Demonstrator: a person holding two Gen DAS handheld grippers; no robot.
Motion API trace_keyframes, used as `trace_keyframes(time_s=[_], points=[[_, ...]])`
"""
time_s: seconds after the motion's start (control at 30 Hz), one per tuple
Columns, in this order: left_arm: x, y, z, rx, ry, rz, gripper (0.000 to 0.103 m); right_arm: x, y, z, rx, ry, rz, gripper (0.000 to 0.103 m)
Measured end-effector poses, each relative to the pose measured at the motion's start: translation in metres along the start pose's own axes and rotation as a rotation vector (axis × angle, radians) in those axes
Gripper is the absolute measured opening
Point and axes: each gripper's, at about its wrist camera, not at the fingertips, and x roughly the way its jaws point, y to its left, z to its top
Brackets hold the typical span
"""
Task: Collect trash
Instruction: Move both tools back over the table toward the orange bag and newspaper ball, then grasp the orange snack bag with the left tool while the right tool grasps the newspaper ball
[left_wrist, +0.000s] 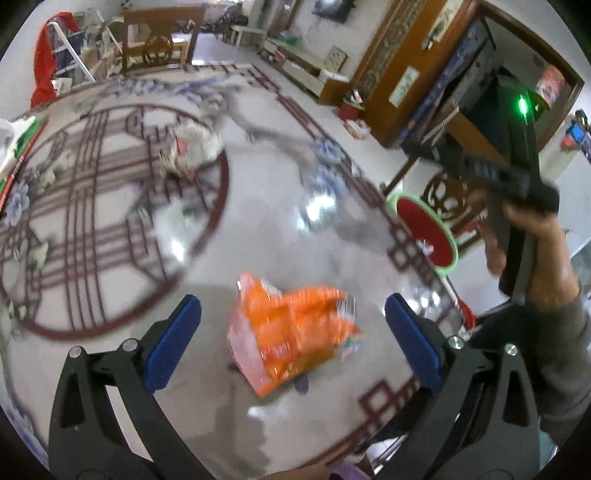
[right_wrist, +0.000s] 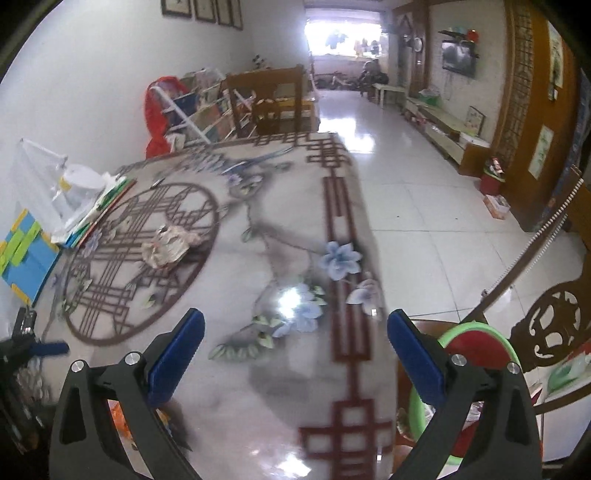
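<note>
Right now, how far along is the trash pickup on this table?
Nothing looks collected yet. The left gripper is open, its jaws either side of the orange snack wrapper lying on the patterned table, so that grab is under way. The right gripper is open and empty. Still left: the crumpled paper wad farther back on the table. The green-rimmed bin sits beside the table edge.

Wrapper (left_wrist: 291, 332) lies on the desk (left_wrist: 258, 206). Crumpled paper (left_wrist: 194, 147) lies on the desk beyond the wrapper, leftward. Bin (left_wrist: 428, 232) stands off the desk's right edge.
</note>
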Motion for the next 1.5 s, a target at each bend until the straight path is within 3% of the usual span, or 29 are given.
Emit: trace_keyframes(time_s=[0.17,0.37,0.6,0.73,1.03,1.23,1.5], points=[[0.02,-0.02,-0.021,0.054,0.031,0.029,0.098,0.013,0.021,0.004,-0.034,0.02,0.029,0.096],[0.046,-0.049,-0.03,0.186,0.043,0.155,0.098,0.033,0.045,0.013,-0.081,0.066,0.106,0.096],[0.076,-0.04,-0.03,0.185,0.084,0.231,0.098,0.056,0.055,0.021,-0.141,0.102,0.123,0.096],[0.072,-0.01,-0.024,0.087,0.059,0.262,0.098,0.064,0.055,0.025,-0.124,0.11,0.146,0.096],[0.047,0.083,-0.003,-0.154,0.031,0.357,0.098,0.087,0.095,0.035,-0.158,0.126,0.194,0.096],[0.035,0.137,0.005,-0.249,0.019,0.387,0.098,0.106,0.129,0.044,-0.182,0.099,0.193,0.096],[0.029,0.169,0.014,-0.329,-0.032,0.387,0.094,0.158,0.167,0.055,-0.195,0.144,0.182,0.096]])
